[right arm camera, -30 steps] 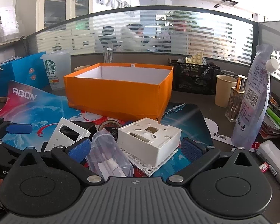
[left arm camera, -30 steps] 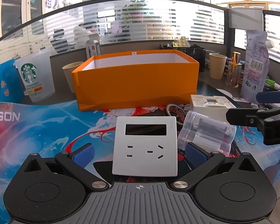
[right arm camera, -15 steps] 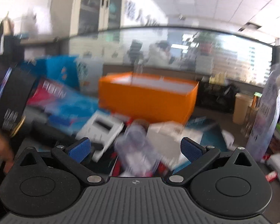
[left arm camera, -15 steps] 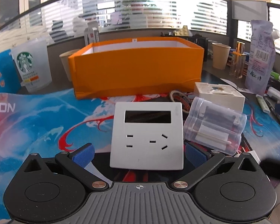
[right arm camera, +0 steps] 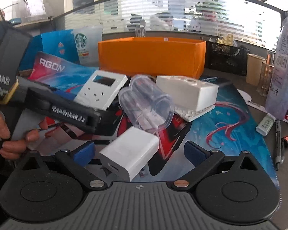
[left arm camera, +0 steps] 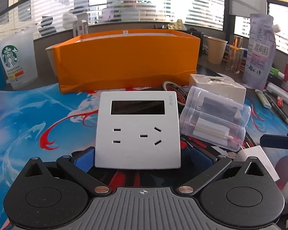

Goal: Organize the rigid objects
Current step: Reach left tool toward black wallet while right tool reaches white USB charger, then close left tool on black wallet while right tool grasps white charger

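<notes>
Left hand-held gripper (left arm camera: 138,158) level, astride socket panel (left arm camera: 137,129).

Bright daylight pours through the blinds (left arm camera: 201,13) far ahead of me, washing them out. Fisheye bends both views' edges; my right view is slightly motion-blurred, the left sharp.

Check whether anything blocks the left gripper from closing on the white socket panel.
Nothing visible does. The white socket panel sits between the open blue pads of the left gripper. The clear plastic container lies close at its right edge, beyond the right pad.
</notes>
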Demonstrator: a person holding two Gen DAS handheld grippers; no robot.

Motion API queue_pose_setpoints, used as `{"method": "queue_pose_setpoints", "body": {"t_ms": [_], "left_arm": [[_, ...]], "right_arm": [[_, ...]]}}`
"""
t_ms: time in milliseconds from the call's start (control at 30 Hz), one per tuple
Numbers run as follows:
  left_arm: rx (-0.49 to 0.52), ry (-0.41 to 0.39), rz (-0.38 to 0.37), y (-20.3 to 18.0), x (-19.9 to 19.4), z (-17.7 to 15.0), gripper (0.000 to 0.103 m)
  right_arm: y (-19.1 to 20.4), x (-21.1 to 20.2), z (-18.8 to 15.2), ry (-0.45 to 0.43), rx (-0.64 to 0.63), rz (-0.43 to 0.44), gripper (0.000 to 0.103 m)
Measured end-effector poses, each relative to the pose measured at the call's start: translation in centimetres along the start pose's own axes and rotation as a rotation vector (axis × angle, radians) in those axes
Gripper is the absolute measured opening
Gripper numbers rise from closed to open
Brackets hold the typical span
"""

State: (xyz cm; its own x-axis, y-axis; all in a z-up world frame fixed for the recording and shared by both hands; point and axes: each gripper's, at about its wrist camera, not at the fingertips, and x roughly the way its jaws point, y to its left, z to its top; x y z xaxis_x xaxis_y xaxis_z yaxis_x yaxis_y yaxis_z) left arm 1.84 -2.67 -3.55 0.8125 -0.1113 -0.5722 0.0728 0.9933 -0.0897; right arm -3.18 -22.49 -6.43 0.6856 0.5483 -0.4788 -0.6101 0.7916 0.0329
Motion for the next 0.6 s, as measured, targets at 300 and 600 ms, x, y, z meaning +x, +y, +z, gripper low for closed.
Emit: {"method": "queue_pose_setpoints", "body": {"t_ms": [300, 600], "left_arm": [[0.010, -0.043, -0.028, 0.3, -0.2, 0.1, 0.089], [0.009, -0.056, -0.016, 0.7, -1.1, 0.6, 0.089]], "right_arm": [[-0.2, -0.1, 0.2, -0.047, -0.015, -0.018, 0.059], [-0.4, -0.2, 0.2, -0.045, -0.012, -0.016, 0.059]]}}
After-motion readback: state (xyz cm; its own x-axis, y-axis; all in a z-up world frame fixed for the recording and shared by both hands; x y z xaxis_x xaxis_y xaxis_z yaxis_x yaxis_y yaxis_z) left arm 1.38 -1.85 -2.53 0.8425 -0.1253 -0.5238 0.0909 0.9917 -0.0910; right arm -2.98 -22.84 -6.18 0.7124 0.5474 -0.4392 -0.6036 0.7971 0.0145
